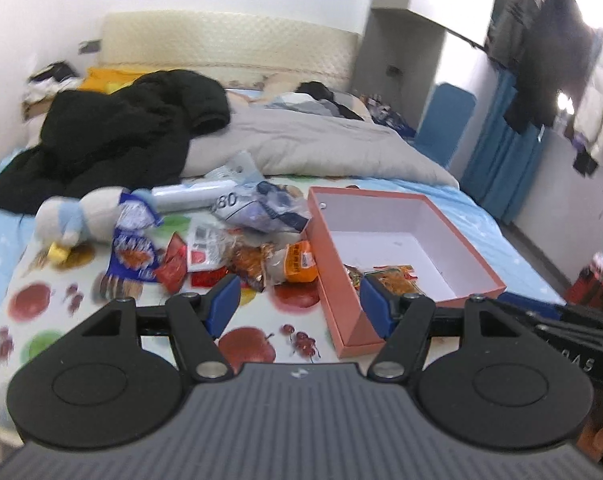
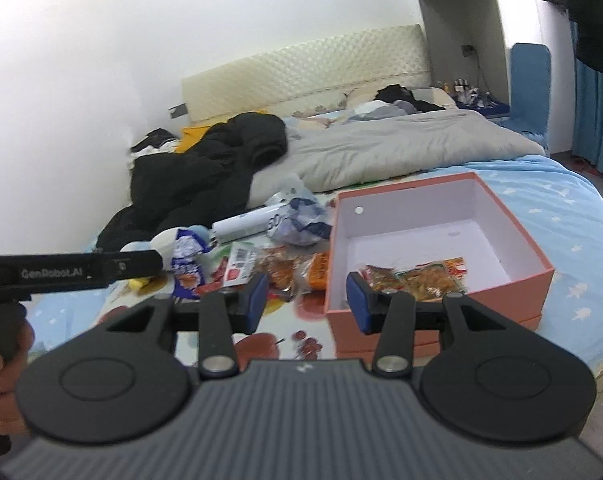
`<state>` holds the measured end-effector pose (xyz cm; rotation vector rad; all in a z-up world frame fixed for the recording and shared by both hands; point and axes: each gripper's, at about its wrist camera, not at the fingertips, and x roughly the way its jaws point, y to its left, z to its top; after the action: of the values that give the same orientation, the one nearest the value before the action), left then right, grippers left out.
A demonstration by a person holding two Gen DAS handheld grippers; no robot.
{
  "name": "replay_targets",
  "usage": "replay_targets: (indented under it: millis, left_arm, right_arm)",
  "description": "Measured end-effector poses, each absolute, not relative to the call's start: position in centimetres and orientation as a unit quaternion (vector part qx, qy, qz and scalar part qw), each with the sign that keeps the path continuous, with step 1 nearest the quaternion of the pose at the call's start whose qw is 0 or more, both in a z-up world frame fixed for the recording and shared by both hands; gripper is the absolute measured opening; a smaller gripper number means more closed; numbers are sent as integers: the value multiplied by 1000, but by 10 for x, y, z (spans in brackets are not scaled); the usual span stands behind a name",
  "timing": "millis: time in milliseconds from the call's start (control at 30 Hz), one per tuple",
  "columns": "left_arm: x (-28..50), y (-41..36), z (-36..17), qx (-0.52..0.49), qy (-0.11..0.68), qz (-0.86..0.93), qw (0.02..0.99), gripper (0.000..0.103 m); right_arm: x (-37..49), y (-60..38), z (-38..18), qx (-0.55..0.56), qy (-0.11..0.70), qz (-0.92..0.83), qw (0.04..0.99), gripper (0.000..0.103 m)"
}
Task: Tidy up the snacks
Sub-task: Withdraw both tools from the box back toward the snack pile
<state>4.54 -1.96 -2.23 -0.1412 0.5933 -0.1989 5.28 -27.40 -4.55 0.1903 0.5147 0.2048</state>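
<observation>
An open pink box (image 1: 333, 276) with a white inside lies on the bed, and a couple of orange snack packets (image 1: 393, 280) rest in its near corner. Loose snack packets (image 1: 245, 256) in blue, red and orange lie in a heap to the left of the box. My left gripper (image 1: 300, 308) hangs open and empty above the fruit-print sheet, in front of the box's near left corner. From the right wrist view the box (image 2: 533, 280) and its packets (image 2: 421, 280) lie just ahead. My right gripper (image 2: 307, 304) is open and empty before the box's left wall.
A plush toy (image 1: 77, 216), a white tube (image 1: 189, 196) and a crumpled plastic bag (image 1: 269, 204) lie behind the heap. A black jacket (image 1: 113, 136) and a grey duvet (image 1: 321, 144) cover the far bed. A hand (image 2: 5, 364) holds the left gripper's black body (image 2: 81, 270).
</observation>
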Motion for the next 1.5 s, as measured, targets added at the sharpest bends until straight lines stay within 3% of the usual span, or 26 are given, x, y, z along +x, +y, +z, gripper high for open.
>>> replay_targets:
  millis: [633, 1067, 1200, 1500]
  left_arm:
    - [-26, 29, -59, -98, 303, -11, 948, 71]
    - [9, 52, -121, -134, 341, -6, 930, 71]
    - [34, 65, -143, -136, 353, -2, 926, 71]
    - [95, 91, -168, -121, 352, 5, 928, 71]
  right_arm:
    - [13, -217, -71, 68, 268, 186, 943, 47]
    - [28, -202, -110, 33, 300, 177, 937, 47]
    - [42, -190, -121, 17, 299, 184, 936, 60]
    - [88, -161, -151, -9, 312, 187, 931, 60]
